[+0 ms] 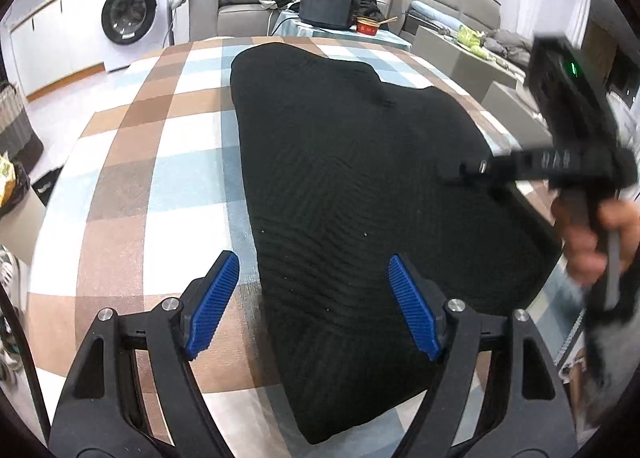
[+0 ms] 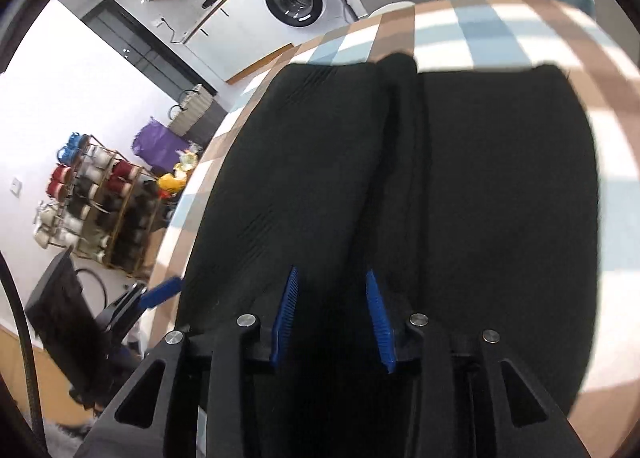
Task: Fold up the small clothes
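Checked tablecloth [image 1: 132,178] in brown, blue and white; washing machine [image 1: 132,14] and sofa [image 1: 240,6] behind. Black ribbed garment [image 1: 352,186] lies flat on it, folded lengthwise. Your left gripper [image 1: 314,298] hangs spread wide over the near left edge, nothing between its pads. Your right gripper [image 2: 334,316] sits partly parted above the cloth, not pinching it.
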The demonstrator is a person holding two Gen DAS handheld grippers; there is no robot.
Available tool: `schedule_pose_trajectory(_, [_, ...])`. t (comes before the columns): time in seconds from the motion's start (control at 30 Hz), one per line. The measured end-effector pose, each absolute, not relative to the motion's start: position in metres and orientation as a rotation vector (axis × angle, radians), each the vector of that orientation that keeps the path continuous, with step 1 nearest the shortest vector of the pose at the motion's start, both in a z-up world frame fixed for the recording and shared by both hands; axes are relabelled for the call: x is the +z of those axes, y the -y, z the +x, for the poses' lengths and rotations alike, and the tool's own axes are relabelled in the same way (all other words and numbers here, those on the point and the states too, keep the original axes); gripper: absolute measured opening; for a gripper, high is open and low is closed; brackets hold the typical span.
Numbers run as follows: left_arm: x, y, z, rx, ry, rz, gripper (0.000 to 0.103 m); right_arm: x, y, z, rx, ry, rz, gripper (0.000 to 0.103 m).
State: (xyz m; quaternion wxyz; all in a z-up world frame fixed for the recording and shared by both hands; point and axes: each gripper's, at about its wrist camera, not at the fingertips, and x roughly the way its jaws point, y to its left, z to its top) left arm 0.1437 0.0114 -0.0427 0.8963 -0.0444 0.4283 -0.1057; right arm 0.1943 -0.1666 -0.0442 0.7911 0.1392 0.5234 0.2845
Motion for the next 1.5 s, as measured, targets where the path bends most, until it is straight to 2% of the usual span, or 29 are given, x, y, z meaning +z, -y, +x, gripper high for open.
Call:
schedule_pose_trajectory(0.03, [-0.042, -0.013, 0.142, -0.214, -0.889, -0.099, 0.075, -0.045, 0.165, 0.193, 0.603, -1.118, 0.293, 0.029])
schedule_pose_trajectory(0.07, [-0.042, -0.015, 0.142, -0.205, -0.888, -0.105, 0.075, -0.043, 0.164, 0.191, 0.614, -1.11, 0.302, 0.017])
schedule_pose_trajectory(0.1, [-0.04, -0.017, 0.141, -0.193, -0.883, -0.106, 0.075, -0.039, 0.164, 0.188, 0.628, -1.094, 0.308, 0.011])
schedule_pose_trajectory(0.2, [-0.034, -0.017, 0.137, -0.178, -0.875, -0.106, 0.075, -0.018, 0.165, 0.172, 0.617, -0.954, 0.203, 0.009])
schedule_pose_trajectory(0.23, [-0.032, -0.016, 0.135, -0.192, -0.876, -0.106, 0.075, -0.023, 0.166, 0.171, 0.595, -0.971, 0.183, 0.009])
schedule_pose_trajectory(0.3, [-0.026, -0.012, 0.13, -0.225, -0.867, -0.108, 0.075, -0.041, 0.168, 0.176, 0.53, -1.07, 0.193, 0.01])
schedule_pose_trajectory(0.4, [-0.022, 0.001, 0.123, -0.235, -0.849, -0.076, 0.076, -0.028, 0.177, 0.162, 0.549, -1.036, 0.251, 0.016])
schedule_pose_trajectory(0.47, [-0.022, 0.011, 0.12, -0.259, -0.851, -0.052, 0.077, -0.016, 0.184, 0.15, 0.603, -1.004, 0.289, 0.03])
schedule_pose_trajectory(0.53, [-0.024, 0.018, 0.119, -0.277, -0.854, -0.037, 0.077, -0.011, 0.186, 0.132, 0.64, -0.992, 0.294, 0.039])
schedule_pose_trajectory(0.73, [-0.041, 0.036, 0.119, -0.273, -0.88, 0.045, 0.079, -0.028, 0.179, 0.099, 0.7, -1.039, 0.265, 0.039])
schedule_pose_trajectory(0.8, [-0.045, 0.037, 0.121, -0.28, -0.89, 0.075, 0.079, -0.028, 0.175, 0.097, 0.671, -1.035, 0.232, 0.023])
schedule_pose_trajectory(0.83, [-0.045, 0.036, 0.121, -0.28, -0.891, 0.079, 0.079, -0.024, 0.176, 0.095, 0.678, -1.018, 0.242, 0.011])
schedule_pose_trajectory(0.87, [-0.042, 0.034, 0.119, -0.283, -0.888, 0.067, 0.079, -0.016, 0.179, 0.089, 0.701, -0.971, 0.248, 0.007])
schedule_pose_trajectory(0.93, [-0.036, 0.028, 0.118, -0.299, -0.876, 0.034, 0.079, -0.009, 0.18, 0.079, 0.681, -0.944, 0.199, 0.006])
schedule_pose_trajectory(1.1, [-0.028, 0.007, 0.122, -0.251, -0.852, -0.04, 0.079, -0.032, 0.182, 0.081, 0.593, -1.056, 0.141, 0.006])
schedule_pose_trajectory(1.2, [-0.039, 0.004, 0.122, -0.211, -0.878, 0.0, 0.079, -0.019, 0.191, 0.089, 0.603, -1.027, 0.16, 0.016])
schedule_pose_trajectory(1.23, [-0.045, 0.004, 0.122, -0.205, -0.896, 0.018, 0.079, -0.016, 0.195, 0.089, 0.603, -1.011, 0.17, 0.024])
schedule_pose_trajectory(1.27, [-0.051, 0.004, 0.122, -0.202, -0.922, 0.034, 0.08, -0.015, 0.199, 0.092, 0.596, -1.005, 0.182, 0.039])
schedule_pose_trajectory(1.3, [-0.054, 0.002, 0.121, -0.206, -0.932, 0.033, 0.08, -0.017, 0.202, 0.097, 0.585, -1.009, 0.192, 0.043])
schedule_pose_trajectory(1.5, [-0.048, -0.017, 0.121, -0.199, -0.913, -0.025, 0.08, -0.044, 0.217, 0.132, 0.632, -1.08, 0.377, 0.044])
